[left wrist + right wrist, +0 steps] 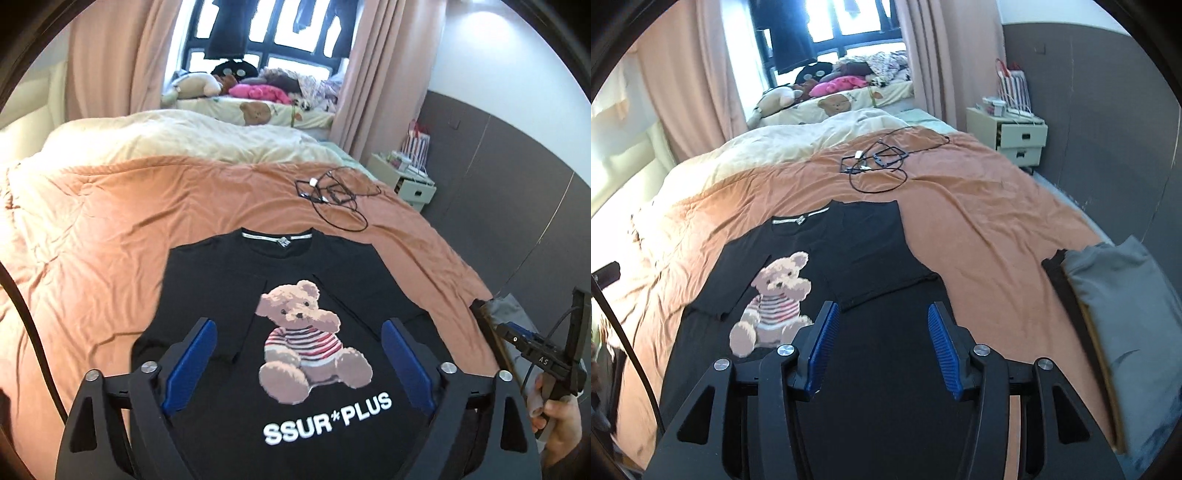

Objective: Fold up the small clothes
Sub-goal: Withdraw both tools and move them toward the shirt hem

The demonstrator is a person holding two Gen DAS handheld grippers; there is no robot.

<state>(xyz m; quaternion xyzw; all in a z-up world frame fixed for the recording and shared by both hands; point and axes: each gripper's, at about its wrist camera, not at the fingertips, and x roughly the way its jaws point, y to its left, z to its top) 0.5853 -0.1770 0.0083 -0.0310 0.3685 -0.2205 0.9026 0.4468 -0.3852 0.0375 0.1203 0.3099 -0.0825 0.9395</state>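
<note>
A black T-shirt (229, 291) with a teddy bear print and the words SSUR*PLUS lies face up on the orange bedspread (92, 229), collar at the far end. Both sleeves are folded in over the chest. My left gripper (297, 326) is open and empty above the shirt's lower half. The right gripper's body shows at the right edge of the left wrist view (535, 350), held in a hand. In the right wrist view my right gripper (881, 312) is open and empty above the shirt (871, 240), right of the bear.
A stack of folded clothes, grey on top (1119, 295), lies at the bed's right edge. Black cables (879, 158) lie farther up the bed. A cream duvet (166, 140), soft toys, a bedside cabinet (1015, 136) and a grey wall are beyond.
</note>
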